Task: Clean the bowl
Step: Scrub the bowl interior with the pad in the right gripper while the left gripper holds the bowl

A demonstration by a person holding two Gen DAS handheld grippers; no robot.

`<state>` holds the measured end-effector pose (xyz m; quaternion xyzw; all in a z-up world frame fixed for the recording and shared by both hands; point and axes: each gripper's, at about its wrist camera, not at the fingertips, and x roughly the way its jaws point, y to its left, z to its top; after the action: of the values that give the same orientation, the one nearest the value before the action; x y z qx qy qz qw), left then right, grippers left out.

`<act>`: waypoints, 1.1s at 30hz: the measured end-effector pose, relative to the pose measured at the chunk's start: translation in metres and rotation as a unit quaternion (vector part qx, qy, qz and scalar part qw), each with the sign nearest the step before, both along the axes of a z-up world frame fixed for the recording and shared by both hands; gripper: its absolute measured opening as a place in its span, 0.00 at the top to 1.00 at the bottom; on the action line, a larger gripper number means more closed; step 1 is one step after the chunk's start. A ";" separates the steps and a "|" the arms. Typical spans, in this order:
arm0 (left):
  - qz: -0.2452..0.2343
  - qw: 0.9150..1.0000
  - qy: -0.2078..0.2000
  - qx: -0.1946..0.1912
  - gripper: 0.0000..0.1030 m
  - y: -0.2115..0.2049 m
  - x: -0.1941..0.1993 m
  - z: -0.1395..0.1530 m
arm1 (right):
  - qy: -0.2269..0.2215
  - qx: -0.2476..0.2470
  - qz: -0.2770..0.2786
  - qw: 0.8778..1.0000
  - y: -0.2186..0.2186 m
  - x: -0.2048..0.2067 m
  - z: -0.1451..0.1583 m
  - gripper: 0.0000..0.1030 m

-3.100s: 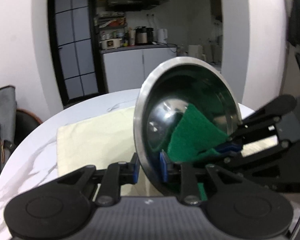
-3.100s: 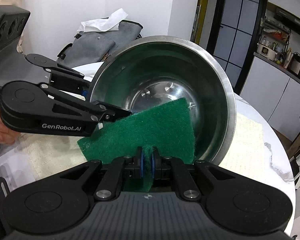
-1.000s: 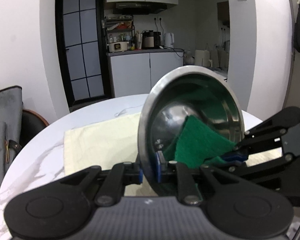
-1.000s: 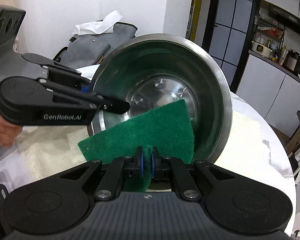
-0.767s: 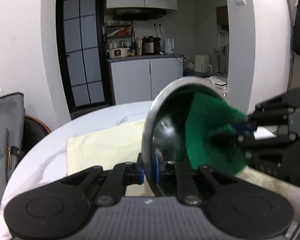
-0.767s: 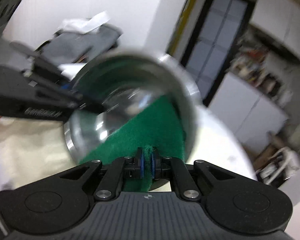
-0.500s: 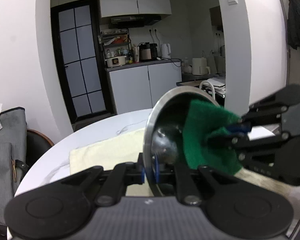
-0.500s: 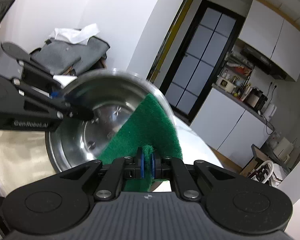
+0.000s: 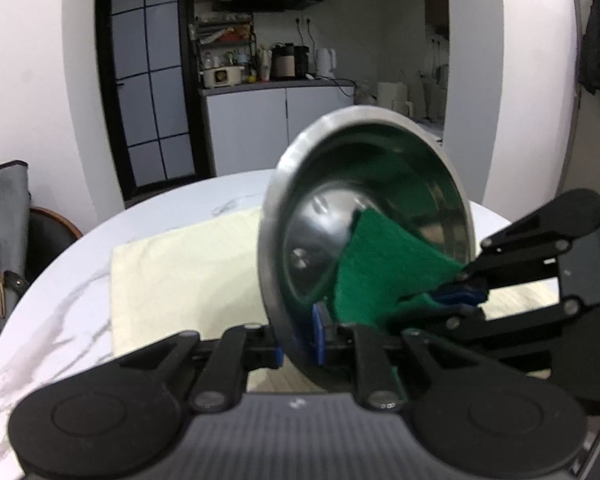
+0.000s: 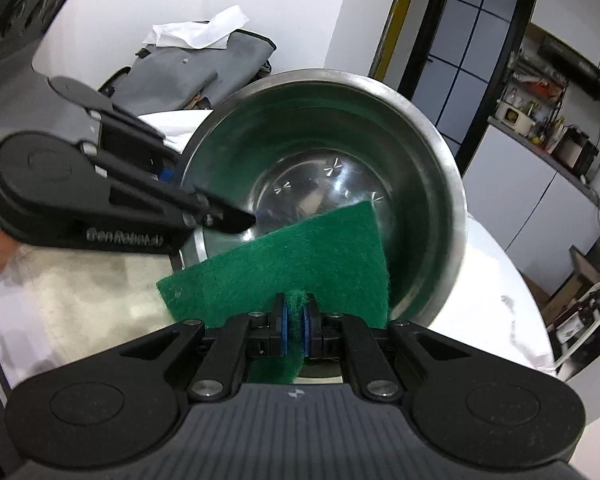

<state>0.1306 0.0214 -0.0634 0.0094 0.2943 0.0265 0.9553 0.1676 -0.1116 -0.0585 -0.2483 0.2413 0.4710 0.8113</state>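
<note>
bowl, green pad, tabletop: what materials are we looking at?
Bowl: looks like stainless steel, polished; it mirrors the green pad and shows bright glints. Green pad: coarse fibrous synthetic scouring pad, matte with a fuzzy edge, pinched in the right hand-held gripper. Tabletop: white with grey veins, glossy; marble or a marble-look surface, cannot tell which.

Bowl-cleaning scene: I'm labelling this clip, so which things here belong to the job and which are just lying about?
In the job:
- steel bowl, clamped at its rim by the left gripper
- green scouring pad, pinched in the right gripper, reaching into the bowl

Lying about:
- cream cloth on the marble table
- grey bag with white paper on top
</note>
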 end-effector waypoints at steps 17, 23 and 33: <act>0.014 0.993 -0.088 0.073 0.92 -0.012 -0.022 0.026 | -0.059 0.011 -0.026 0.998 -0.003 0.005 0.010 0.93; 0.021 0.998 -0.047 0.045 0.89 -0.012 -0.014 0.013 | -0.032 0.003 -0.018 0.999 -0.002 0.008 0.008 0.93; 0.011 1.000 -0.005 -0.006 0.91 0.002 -0.007 0.004 | 0.009 0.011 0.010 1.000 0.004 0.007 0.000 0.93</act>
<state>0.1236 0.0233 -0.0591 0.0001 0.2894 0.0351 0.9566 0.1750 -0.1081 -0.0588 -0.2378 0.2408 0.4839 0.8071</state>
